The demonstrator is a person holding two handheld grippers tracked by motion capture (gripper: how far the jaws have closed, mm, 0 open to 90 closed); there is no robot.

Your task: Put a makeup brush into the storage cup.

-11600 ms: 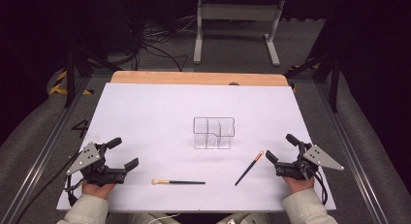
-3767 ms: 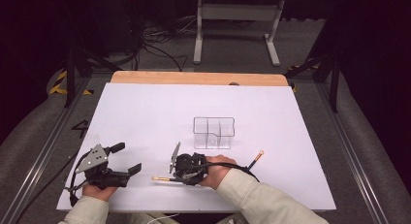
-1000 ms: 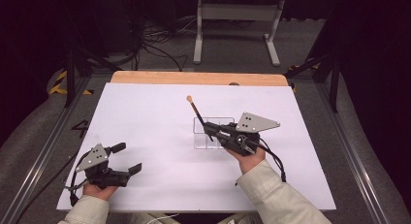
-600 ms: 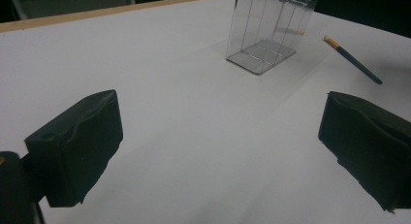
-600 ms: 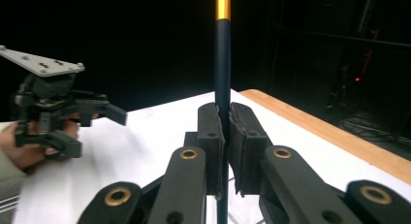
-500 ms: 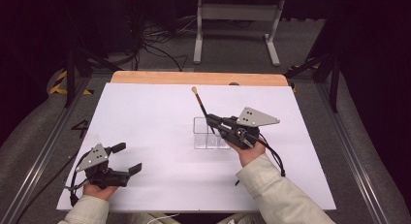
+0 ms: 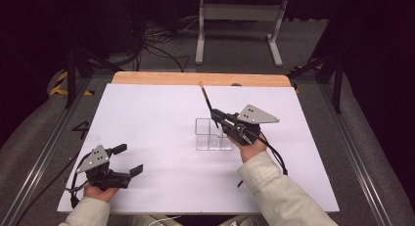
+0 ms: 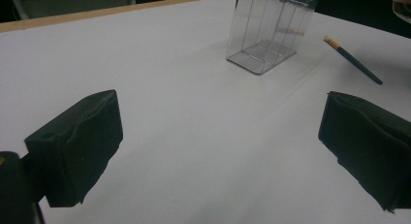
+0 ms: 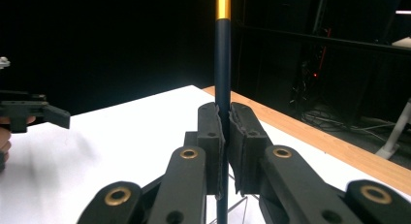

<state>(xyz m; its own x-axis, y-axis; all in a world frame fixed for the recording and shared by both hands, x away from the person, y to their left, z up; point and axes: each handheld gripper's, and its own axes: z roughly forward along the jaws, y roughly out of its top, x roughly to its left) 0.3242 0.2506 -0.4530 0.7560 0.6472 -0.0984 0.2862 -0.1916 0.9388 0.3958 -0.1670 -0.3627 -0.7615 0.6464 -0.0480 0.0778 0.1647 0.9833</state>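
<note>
My right gripper [image 7: 219,116] is shut on a dark blue brush [image 7: 206,97] with a gold ferrule, held nearly upright and leaning away. It hangs just over the far side of a clear compartmented container [image 7: 208,138]. In the right gripper view the handle [image 9: 223,64] runs straight up between the shut jaws [image 9: 224,122]. The brush's lower end is hidden behind the jaws. My left gripper [image 7: 128,160] rests open at the table's near left, and nothing lies between its pads [image 8: 218,151]. A second brush [image 8: 353,65] lies flat beyond the container [image 8: 269,30], mostly under the right sleeve in the high view.
A white sheet [image 7: 156,118] covers the table, with a wooden edge [image 7: 161,79] along the far side. Beyond it stand a metal frame [image 7: 240,13] and floor cables. The left gripper [image 9: 34,112] appears far off in the right gripper view.
The right gripper picked the brush up from the near table. Over the last second it has carried it up and away over the container. The left gripper has stayed put.
</note>
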